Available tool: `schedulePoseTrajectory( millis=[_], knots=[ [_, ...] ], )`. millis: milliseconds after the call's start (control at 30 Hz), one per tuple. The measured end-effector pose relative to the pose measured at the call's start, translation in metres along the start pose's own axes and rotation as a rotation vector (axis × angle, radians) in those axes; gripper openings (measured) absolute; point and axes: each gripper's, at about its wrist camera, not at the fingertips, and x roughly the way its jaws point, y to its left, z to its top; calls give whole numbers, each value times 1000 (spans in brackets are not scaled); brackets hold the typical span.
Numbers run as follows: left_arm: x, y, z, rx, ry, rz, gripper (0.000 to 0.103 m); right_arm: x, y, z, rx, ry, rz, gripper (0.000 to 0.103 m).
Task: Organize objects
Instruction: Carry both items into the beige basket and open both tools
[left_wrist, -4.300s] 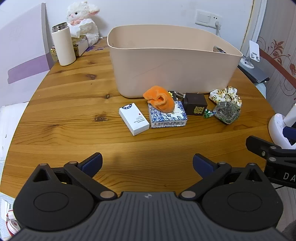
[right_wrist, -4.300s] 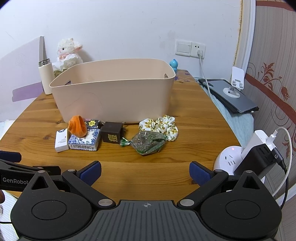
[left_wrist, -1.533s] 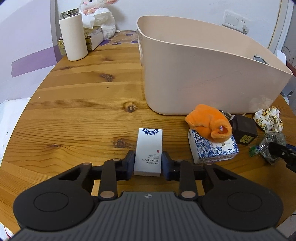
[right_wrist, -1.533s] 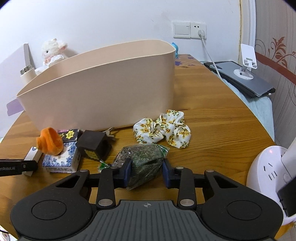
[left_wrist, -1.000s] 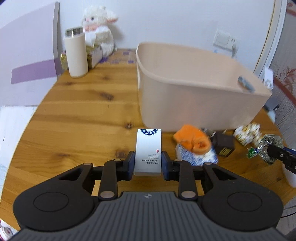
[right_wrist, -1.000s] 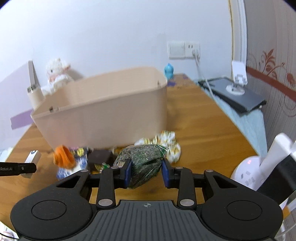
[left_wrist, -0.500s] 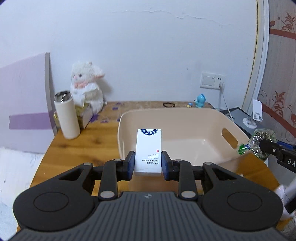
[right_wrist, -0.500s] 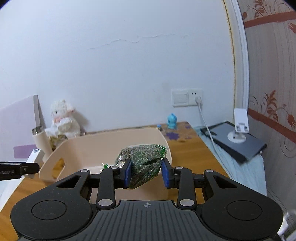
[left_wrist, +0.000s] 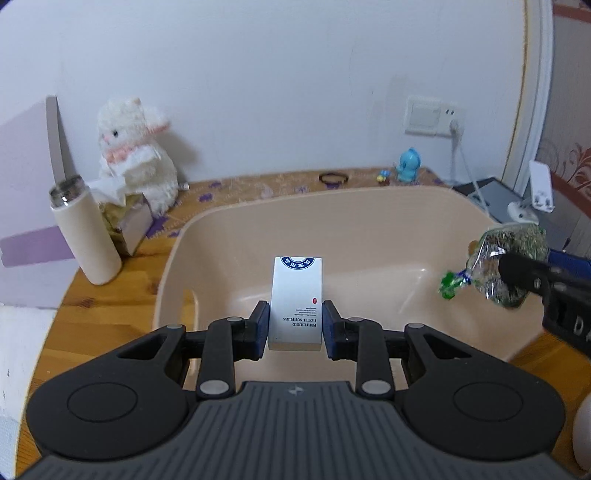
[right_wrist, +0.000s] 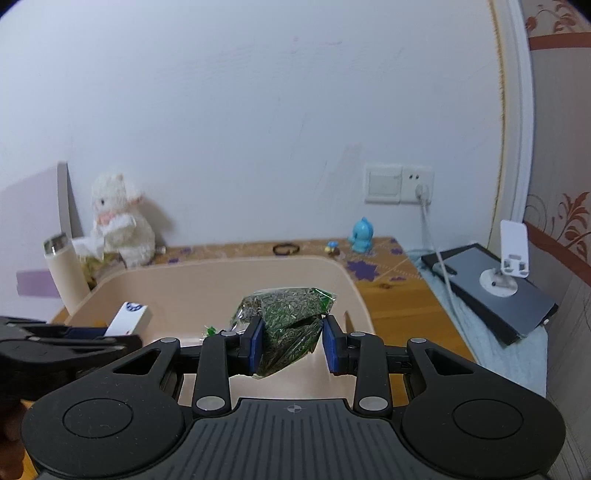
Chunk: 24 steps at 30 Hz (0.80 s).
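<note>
Both loads had come closer over the beige tub (left_wrist: 354, 206) since half a second earlier. The left hand-held gripper (left_wrist: 295, 325) stayed clamped on the white box (left_wrist: 296, 299) above the tub's near-left rim; the right hand-held gripper (right_wrist: 291, 341) pinched the herb packet (right_wrist: 288, 321), apparently above the right side, tub floor bare beneath.

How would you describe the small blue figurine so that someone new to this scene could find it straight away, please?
Start at the white wall switch and socket plate, then drop to the back edge of the wooden table, behind the beige tub. The blue figurine stands upright there beside the hanging white cable. It is the only bright blue item, right of the black hair tie.
</note>
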Motion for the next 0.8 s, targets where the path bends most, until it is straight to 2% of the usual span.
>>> schedulePoseTrajectory(
  millis=[167,333,367,400,433,500,533,567,800],
  knots=[
    [20,-7,-4,42,47,7,32,20,4,-9,-25,69,-2,31],
    [29,-10,-9,60,90,-19,33,29,9,-13,-46,113,-3,32],
    [27,-11,-9,63,81,-17,34,28,9,-13,-44,115,-4,33],
    [24,-11,-10,71,67,-14,34,27,9,-14,-39,115,-4,44],
    [20,-13,-10,82,54,-15,35,24,8,-14,-34,110,1,43],
    [12,-14,-10,86,42,-26,52,18,6,-12,-27,96,6,50],
    [7,-14,-9,83,29,-30,66,13,5,-11,-27,86,4,57],
    [1,-13,-9,81,11,-26,72,8,4,-10,-31,74,2,60],
    [-30,-6,-9,70,-20,-8,74,-31,0,-11,-63,17,-24,77]
  ],
)
